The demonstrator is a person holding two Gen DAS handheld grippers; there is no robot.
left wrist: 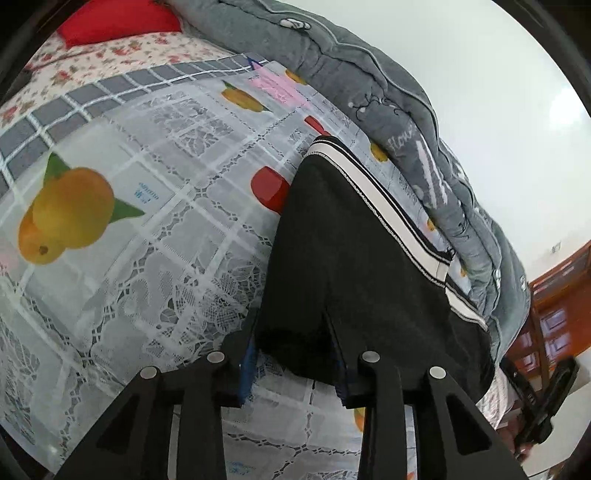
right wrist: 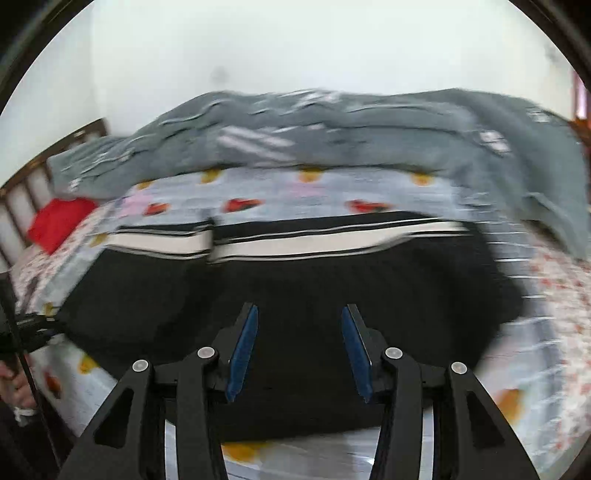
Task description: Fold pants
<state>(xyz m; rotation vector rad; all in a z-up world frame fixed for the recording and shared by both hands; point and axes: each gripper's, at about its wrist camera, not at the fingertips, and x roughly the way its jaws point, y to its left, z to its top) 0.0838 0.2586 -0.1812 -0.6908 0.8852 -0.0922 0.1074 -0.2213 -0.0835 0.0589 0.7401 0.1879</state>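
Observation:
Black pants [left wrist: 351, 258] with a white-and-black side stripe [left wrist: 388, 214] lie flat on the fruit-printed cover [left wrist: 129, 229] of a bed. In the left wrist view my left gripper [left wrist: 290, 317] sits at the pants' near corner. Black cloth fills the gap between its fingers, and the jaws are closed on it. The right wrist view is blurred by motion. There the pants [right wrist: 332, 280] spread wide, with the stripe [right wrist: 295, 240] along their far edge. My right gripper [right wrist: 301, 306] hovers over the middle of the cloth, open, both blue pads [right wrist: 243, 350] bare and nothing between them.
A bunched grey quilt [left wrist: 369, 74] [right wrist: 332, 129] runs along the far side of the bed against a white wall. A red pillow [left wrist: 118, 18] [right wrist: 59, 221] lies by the wooden headboard [right wrist: 29, 177]. Wooden furniture [left wrist: 554, 314] stands beyond the bed's end.

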